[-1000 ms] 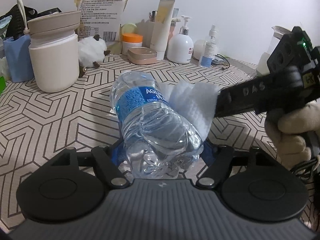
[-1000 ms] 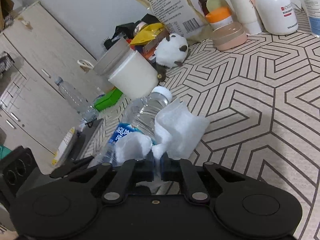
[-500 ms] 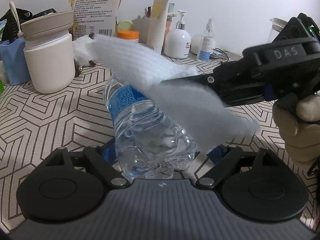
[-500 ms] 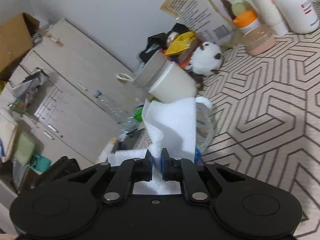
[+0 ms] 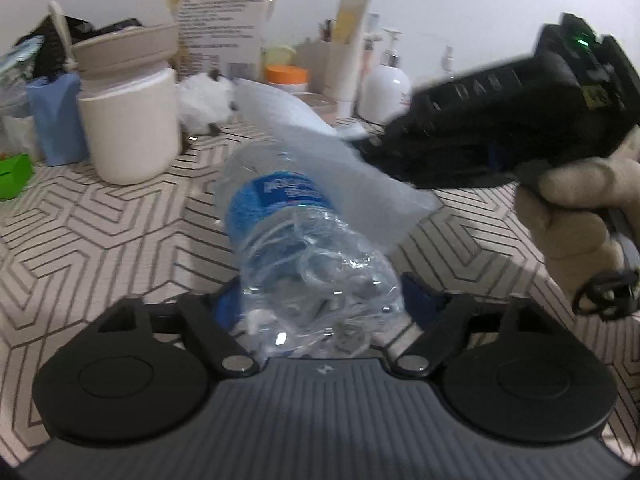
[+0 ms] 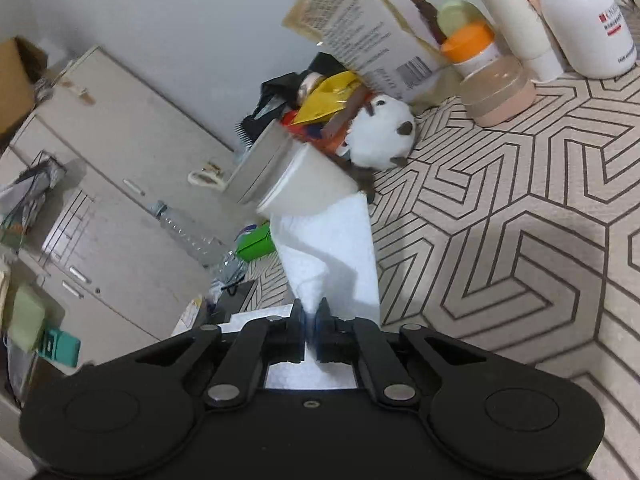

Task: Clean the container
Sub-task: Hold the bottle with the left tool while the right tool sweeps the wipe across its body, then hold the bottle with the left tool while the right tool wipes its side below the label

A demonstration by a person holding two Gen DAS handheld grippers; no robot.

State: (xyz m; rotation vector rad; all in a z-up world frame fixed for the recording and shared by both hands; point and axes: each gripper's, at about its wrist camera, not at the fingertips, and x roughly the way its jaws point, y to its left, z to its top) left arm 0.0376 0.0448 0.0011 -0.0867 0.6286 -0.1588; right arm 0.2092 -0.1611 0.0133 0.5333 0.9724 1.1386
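Observation:
A clear plastic water bottle [image 5: 296,232] with a blue label lies base-first between the blue pads of my left gripper [image 5: 324,300]. The jaws are closing and the pads press on both sides of its crumpled base. My right gripper [image 6: 310,320] is shut on a white paper tissue [image 6: 332,248], which stands up from its fingertips. In the left wrist view the same tissue [image 5: 320,160] hangs over the bottle's upper side, held by the right gripper [image 5: 364,144] coming in from the right. In the right wrist view the tissue hides the bottle.
A cream jar with a lid [image 5: 128,120] stands at back left beside a blue cup [image 5: 56,120] and a white plush toy [image 5: 204,108]. Cosmetics bottles [image 5: 384,88] and a paper bag [image 5: 224,28] line the wall. A gloved hand [image 5: 580,208] holds the right gripper.
The right gripper lifted the tissue from the bottle's right side and swept it over the top of the bottle. The left gripper kept the bottle in place.

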